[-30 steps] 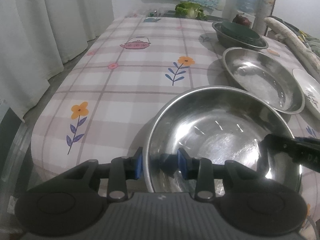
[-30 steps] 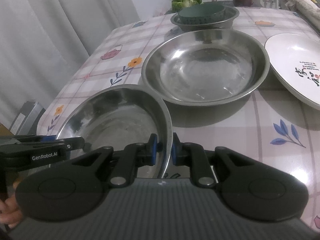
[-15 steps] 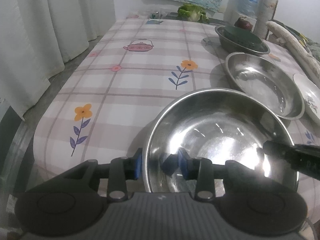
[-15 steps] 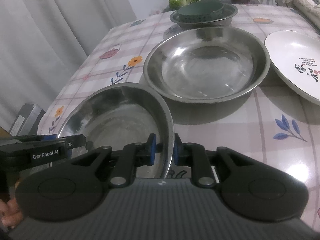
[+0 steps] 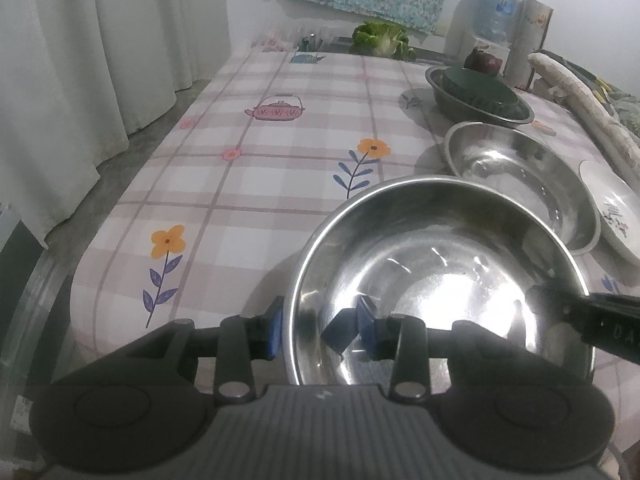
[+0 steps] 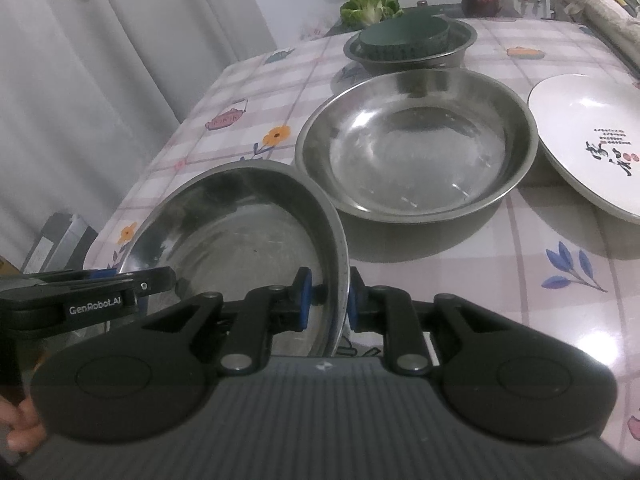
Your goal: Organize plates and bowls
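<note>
The table [image 5: 280, 168], spread with a checked cloth printed with flowers and teapots, fills both views, with pale curtains [image 5: 80, 60] hanging along its far side. On it, nearest the cameras, sits the near steel bowl [image 5: 436, 264] – wide, shiny and empty – close to the table's front edge. Just behind it, rims almost touching in the right wrist view, stands the second steel bowl [image 6: 416, 148], also empty. Further back is a third, smaller steel bowl [image 6: 412, 50] with a dark green dish [image 6: 404, 36] lying upside down in it. A white plate [image 6: 592, 136] with dark lettering leans on the second bowl's right side. At the table's far end lie a leafy green vegetable [image 6: 370, 8] and a dark red onion [image 6: 480, 0].

The left gripper [image 5: 320, 324] straddles the near bowl's left rim – one blue pad outside the wall, the other well inside, with a clear gap, so its fingers stand apart and do not press the metal. The right gripper [image 6: 326, 300] straddles the opposite rim; its jaws are easing apart, the inner pad off the wall, the outer one close against the rim. Whether that pad touches I cannot tell. A fingertip [image 6: 20, 428] of the person shows at the lower left corner of the right wrist view
</note>
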A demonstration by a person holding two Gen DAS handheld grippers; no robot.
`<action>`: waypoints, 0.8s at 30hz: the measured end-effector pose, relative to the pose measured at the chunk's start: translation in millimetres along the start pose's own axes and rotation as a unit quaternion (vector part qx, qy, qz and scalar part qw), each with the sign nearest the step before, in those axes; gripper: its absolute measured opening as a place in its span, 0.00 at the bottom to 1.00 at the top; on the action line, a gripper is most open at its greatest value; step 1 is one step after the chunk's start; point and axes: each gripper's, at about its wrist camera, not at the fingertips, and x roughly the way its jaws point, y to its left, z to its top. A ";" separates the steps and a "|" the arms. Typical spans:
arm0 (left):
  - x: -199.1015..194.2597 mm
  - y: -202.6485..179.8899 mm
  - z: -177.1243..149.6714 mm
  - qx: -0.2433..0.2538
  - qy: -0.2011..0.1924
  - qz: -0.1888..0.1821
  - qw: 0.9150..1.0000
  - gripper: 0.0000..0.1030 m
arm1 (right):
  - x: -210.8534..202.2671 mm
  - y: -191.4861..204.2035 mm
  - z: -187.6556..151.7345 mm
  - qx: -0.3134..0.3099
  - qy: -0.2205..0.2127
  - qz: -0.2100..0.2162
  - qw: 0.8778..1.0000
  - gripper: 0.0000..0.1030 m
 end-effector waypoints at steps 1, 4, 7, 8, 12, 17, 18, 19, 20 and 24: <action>-0.6 -0.2 0.3 0.000 -0.001 0.000 1.000 0.37 | -0.8 0.2 0.5 0.000 -0.001 0.000 1.000 0.18; -3.2 -1.0 1.0 0.001 -0.004 -0.001 1.000 0.37 | -2.8 0.6 2.0 0.001 -0.004 0.001 1.000 0.18; -5.5 -2.2 1.6 0.001 -0.007 -0.002 1.000 0.37 | -5.4 0.6 2.9 0.001 -0.007 0.001 1.000 0.19; -6.1 -2.4 1.8 0.001 -0.008 -0.002 1.000 0.37 | -6.2 0.8 3.1 0.000 -0.008 0.001 1.000 0.19; -9.1 -3.9 2.3 0.002 -0.011 -0.003 1.000 0.38 | -9.9 0.4 3.3 0.001 -0.012 0.002 1.000 0.20; -12.7 -5.9 2.3 0.004 -0.016 -0.004 1.000 0.38 | -14.7 0.0 3.2 0.002 -0.017 0.002 1.000 0.21; -13.3 -6.4 2.1 0.004 -0.016 -0.004 1.000 0.38 | -15.5 -0.6 2.9 0.002 -0.018 0.002 1.000 0.21; -13.7 -6.6 2.0 0.004 -0.016 -0.004 1.000 0.38 | -16.4 -0.7 3.0 0.002 -0.019 0.002 1.000 0.21; -13.8 -6.6 2.0 0.004 -0.016 -0.004 1.000 0.38 | -17.2 -0.9 2.9 0.002 -0.020 0.002 1.000 0.21; -16.1 -8.4 2.1 0.005 -0.019 -0.004 1.000 0.38 | -20.1 -1.3 2.6 0.001 -0.023 0.002 1.000 0.21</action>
